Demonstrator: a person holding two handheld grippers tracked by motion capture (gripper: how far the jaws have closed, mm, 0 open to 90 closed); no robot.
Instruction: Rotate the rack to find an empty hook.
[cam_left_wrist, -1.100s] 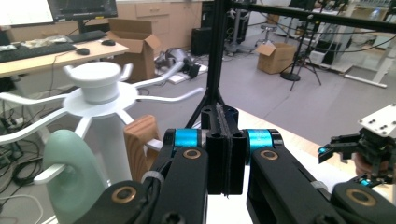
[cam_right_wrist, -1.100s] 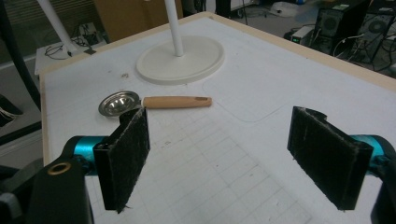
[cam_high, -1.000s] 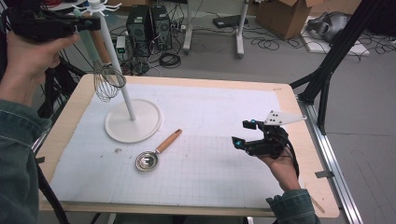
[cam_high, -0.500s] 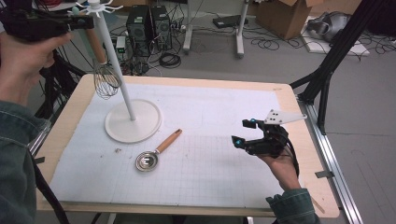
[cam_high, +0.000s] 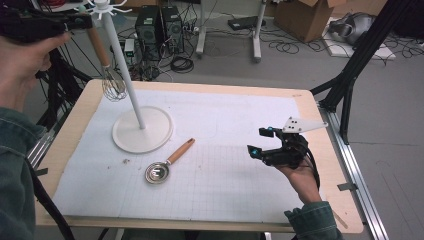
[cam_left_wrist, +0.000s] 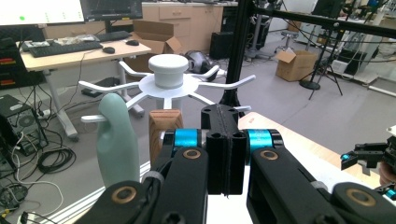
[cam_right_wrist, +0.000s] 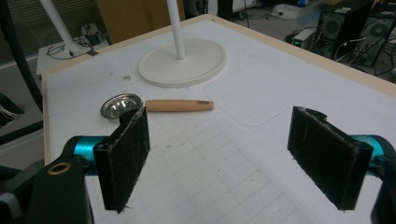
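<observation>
My left gripper (cam_high: 75, 22) was up at the top of the white hanging stand (cam_high: 122, 70), jaws pressed together with nothing between them, just beside the whisk (cam_high: 107, 62) that hung from one of the stand's arms by its wooden handle. My right gripper (cam_high: 262, 142) hovered low over the white mat (cam_high: 225, 125), jaws spread wide and empty. The measuring spoon (cam_high: 167, 162) lay on the mat near the stand's round base, well apart from that gripper.
</observation>
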